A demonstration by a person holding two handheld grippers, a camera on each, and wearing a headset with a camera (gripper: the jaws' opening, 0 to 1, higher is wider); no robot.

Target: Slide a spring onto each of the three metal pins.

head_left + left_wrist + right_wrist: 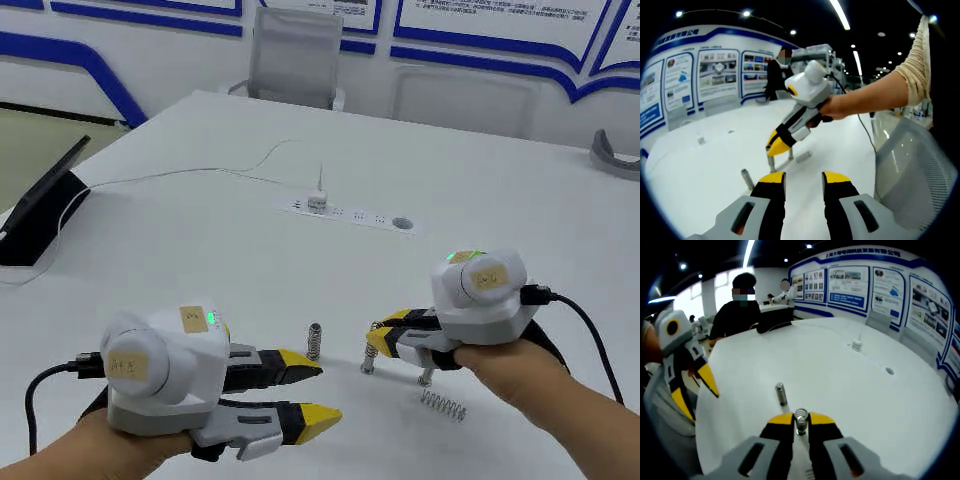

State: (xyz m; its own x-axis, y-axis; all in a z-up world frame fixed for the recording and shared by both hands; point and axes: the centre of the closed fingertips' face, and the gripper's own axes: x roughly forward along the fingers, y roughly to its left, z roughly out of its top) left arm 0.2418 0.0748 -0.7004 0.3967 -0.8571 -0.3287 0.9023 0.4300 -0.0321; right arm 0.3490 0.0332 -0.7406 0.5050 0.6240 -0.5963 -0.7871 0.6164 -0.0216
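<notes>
A pin wearing a spring [314, 341] stands upright on the white table [200, 250]; it also appears as the pin with spring [781, 393] ahead of my right jaws. My right gripper [378, 341] is shut on a spring [800, 420] sitting on a second pin [369, 360]. A third pin [425, 378] stands partly hidden under that gripper. One loose spring [443, 405] lies flat beside it. My left gripper [312, 392] hovers open and holds nothing, its jaws [804, 179] pointing toward the pins [771, 163] and the right gripper [777, 145].
A white power strip [345, 212] with a thin cable lies mid-table. A black stand [40, 205] sits at the left edge, a grey chair [295, 55] behind the table. People [742, 310] stand beyond the far side.
</notes>
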